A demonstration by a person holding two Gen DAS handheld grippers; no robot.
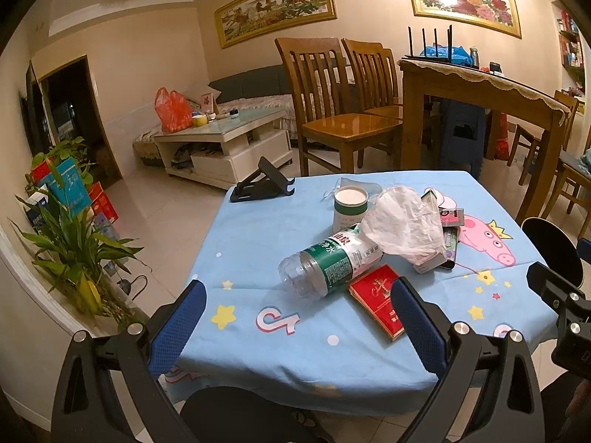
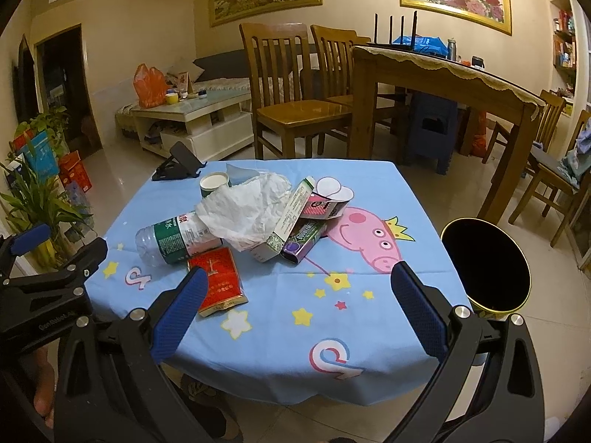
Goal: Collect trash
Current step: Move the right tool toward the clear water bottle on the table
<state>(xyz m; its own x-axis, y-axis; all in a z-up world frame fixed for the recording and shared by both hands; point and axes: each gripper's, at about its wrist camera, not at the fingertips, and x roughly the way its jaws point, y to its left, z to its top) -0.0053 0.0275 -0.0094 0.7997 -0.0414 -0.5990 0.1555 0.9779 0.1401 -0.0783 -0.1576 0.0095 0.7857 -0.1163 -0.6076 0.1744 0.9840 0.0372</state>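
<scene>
Nothing collected yet: bottle, tissue and boxes (all piled on the table) wait; left gripper and right gripper both spread wide, empty, bin beside

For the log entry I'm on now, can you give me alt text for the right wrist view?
Open right tongs hover empty over a blue cartoon tablecloth holding a pile of trash: a plastic bottle on its side, a red cigarette pack, crumpled white plastic, small cartons and a paper cup. A black bin stands on the floor at the table's right.
</scene>
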